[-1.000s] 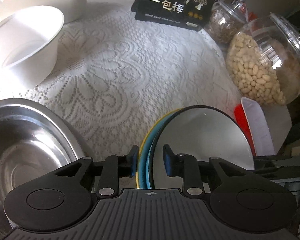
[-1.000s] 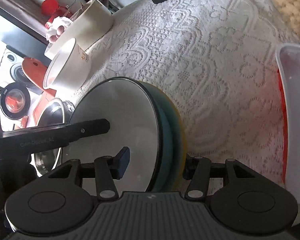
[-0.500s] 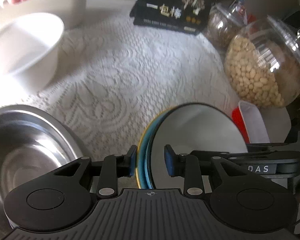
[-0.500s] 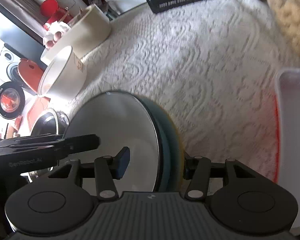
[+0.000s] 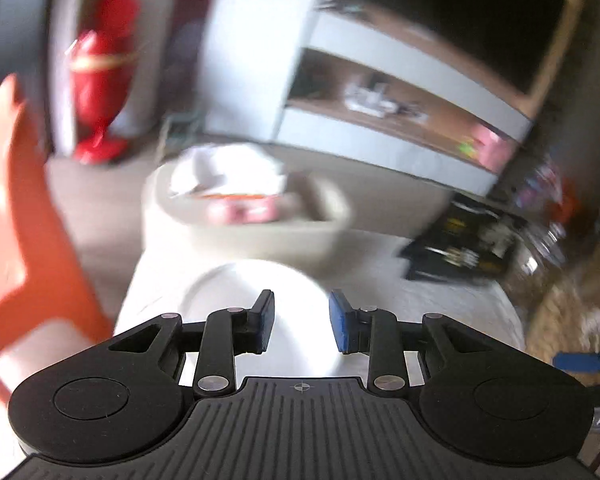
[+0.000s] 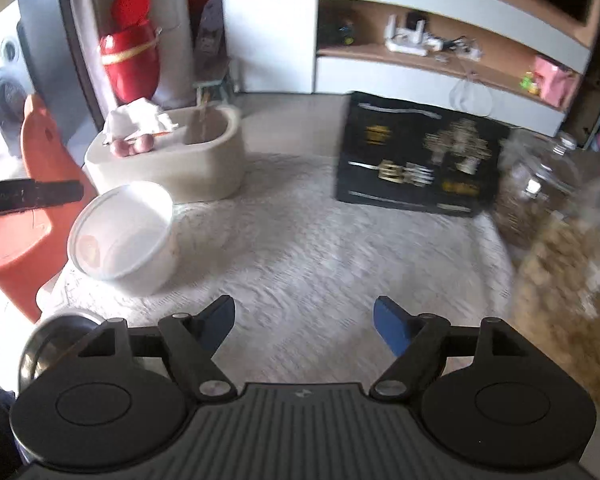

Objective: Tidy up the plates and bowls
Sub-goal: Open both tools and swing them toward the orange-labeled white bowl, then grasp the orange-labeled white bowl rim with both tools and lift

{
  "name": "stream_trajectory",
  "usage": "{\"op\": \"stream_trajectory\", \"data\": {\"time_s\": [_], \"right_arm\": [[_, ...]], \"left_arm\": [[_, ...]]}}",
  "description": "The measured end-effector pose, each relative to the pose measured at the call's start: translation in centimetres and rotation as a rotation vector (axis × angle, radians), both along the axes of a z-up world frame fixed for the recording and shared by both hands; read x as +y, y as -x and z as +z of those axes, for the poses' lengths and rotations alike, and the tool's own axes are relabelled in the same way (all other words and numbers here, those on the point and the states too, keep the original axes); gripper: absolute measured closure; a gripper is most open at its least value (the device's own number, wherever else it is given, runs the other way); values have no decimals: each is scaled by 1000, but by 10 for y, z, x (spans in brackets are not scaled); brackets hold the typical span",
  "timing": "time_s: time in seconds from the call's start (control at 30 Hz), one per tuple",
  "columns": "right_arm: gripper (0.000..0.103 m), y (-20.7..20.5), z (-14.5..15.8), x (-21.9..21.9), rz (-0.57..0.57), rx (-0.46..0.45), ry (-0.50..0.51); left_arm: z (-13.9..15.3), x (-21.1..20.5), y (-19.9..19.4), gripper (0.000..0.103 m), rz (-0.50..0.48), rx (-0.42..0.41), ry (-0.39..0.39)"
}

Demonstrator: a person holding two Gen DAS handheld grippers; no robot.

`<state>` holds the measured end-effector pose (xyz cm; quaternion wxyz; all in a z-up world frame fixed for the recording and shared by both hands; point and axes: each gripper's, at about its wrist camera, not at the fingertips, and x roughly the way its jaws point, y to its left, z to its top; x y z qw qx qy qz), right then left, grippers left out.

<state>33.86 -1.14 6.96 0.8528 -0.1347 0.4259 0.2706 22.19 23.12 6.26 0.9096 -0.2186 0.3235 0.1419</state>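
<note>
At eleven o'clock from the right gripper, a round white bowl with smooth, thin walls sits on the bumpy white lace cloth. Its jaws are spread wide with nothing between them. At nine o'clock peeks a shiny round metal bowl. The left gripper hangs over the white bowl, jaws partly apart and holding nothing. That view is blurry. At twelve o'clock stands a flat black box.
</note>
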Motion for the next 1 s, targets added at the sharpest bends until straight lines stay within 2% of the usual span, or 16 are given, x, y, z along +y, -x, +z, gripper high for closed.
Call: {"op": "stream_trajectory", "data": {"time_s": [0.03, 0.13, 0.23, 0.37, 0.4, 0.43, 0.47, 0.5, 0.53, 0.57, 0.77, 0.87, 1.0], "right_arm": [[26, -4, -2, 12, 11, 22, -4], [26, -21, -13, 55, 40, 116, -36], [25, -30, -27, 94, 62, 154, -43], [24, -41, -59, 140, 90, 200, -75], [25, -45, -70, 150, 92, 227, -69], [34, -50, -84, 159, 82, 271, -62], [54, -54, -94, 163, 74, 317, -60], [64, -58, -104, 166, 69, 379, -58], [70, -60, -112, 165, 63, 432, -58], [71, -61, -116, 162, 51, 447, -58], [71, -64, -97, 112, 22, 364, -65], [71, -70, -91, 78, -19, 346, -68], [71, -78, -99, 47, -81, 350, -54]], "left_arm": [[-6, 15, 1, 70, 25, 15, 31], [-30, 42, -1, 70, 99, 87, 45], [-59, 57, -8, 70, 121, 157, 89], [-79, 61, -21, 70, 135, 209, 67], [-83, 63, -26, 70, 117, 212, 102], [-86, 63, -30, 70, 104, 214, 133], [-90, 63, -32, 69, 90, 216, 159], [-91, 61, -34, 71, 79, 219, 165], [-91, 57, -35, 69, 69, 219, 164], [-88, 53, -36, 70, 60, 215, 152], [-83, 14, -43, 71, -53, 164, 209], [-80, -14, -52, 71, -123, 155, 213], [-85, -47, -64, 70, -192, 170, 196]]}}
